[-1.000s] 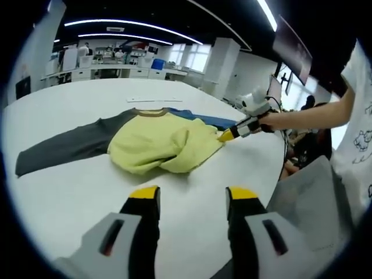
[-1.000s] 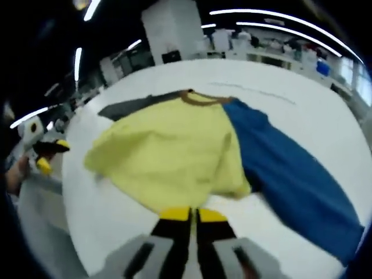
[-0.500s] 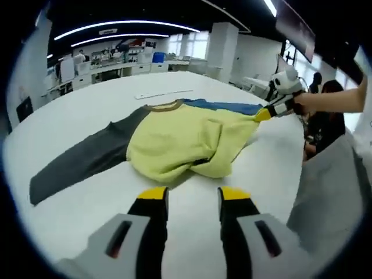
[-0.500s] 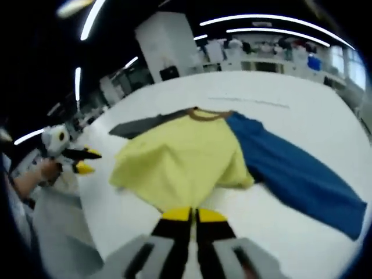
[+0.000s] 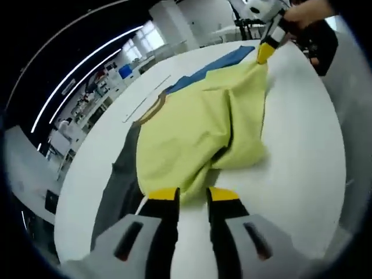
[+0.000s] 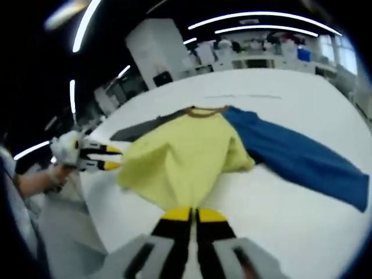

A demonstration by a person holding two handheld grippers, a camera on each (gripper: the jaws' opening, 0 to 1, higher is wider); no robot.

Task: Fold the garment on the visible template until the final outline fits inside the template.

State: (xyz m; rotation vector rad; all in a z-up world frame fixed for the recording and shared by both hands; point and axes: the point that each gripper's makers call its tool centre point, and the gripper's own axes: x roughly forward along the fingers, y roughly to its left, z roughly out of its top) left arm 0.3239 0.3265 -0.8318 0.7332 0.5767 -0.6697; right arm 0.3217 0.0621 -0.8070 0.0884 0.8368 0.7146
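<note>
Your left gripper (image 5: 193, 196) has two black jaws capped with yellow tips, each rising from a pale grey housing that carries a dark slot with a small red mark. Your right gripper (image 6: 193, 215) matches it: yellow-tipped black jaws on grey housings, with a white body behind.

Yellow garment (image 5: 203, 128), blue and grey sleeves, white table (image 5: 302, 151).

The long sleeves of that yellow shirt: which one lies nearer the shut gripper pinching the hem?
The blue sleeve, on the right gripper's side; the dark grey sleeve stretches away beyond the yellow body.
</note>
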